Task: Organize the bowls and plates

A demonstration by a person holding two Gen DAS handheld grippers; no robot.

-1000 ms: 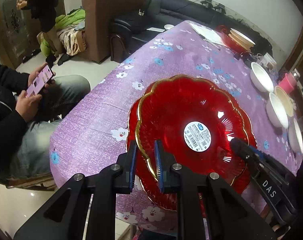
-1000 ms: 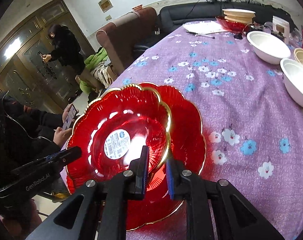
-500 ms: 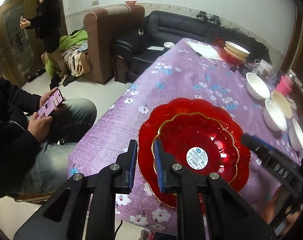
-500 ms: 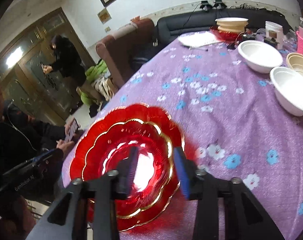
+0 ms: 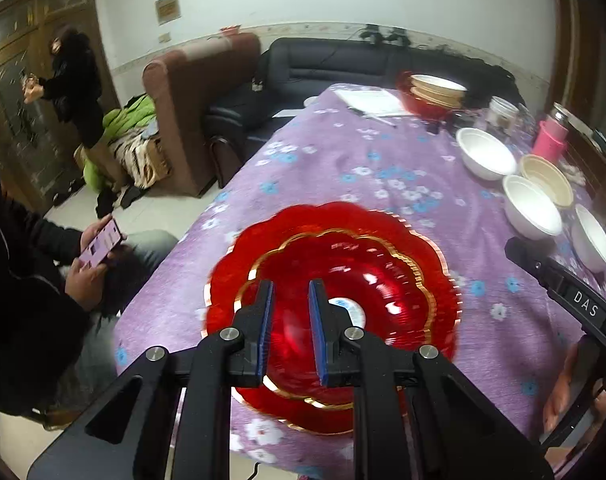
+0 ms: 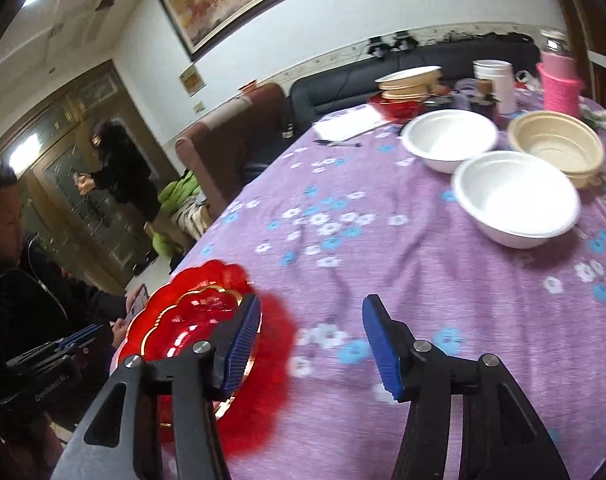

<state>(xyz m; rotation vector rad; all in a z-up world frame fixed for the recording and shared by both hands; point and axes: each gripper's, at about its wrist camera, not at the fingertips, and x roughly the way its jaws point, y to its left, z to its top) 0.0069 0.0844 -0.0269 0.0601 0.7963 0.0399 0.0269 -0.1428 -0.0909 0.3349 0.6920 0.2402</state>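
Surface (image 5: 343, 152): purple cloth with flowers, spreading ahead of my claw.
Seated person (image 5: 27, 280): left of my claw, holding a phone (image 5: 101, 242).
Standing person (image 5: 77, 80): far left, by a wooden door.
Brown armchair (image 5: 191, 92): beyond the surface's left edge.
Black sofa (image 5: 343, 60): far ahead, against the wall.
Pink cup (image 6: 561, 82): far right.

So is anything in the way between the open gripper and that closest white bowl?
Nothing visible. Only bare purple flowered tablecloth lies between the right gripper and the nearest white bowl. The stacked red plates sit off to its left.
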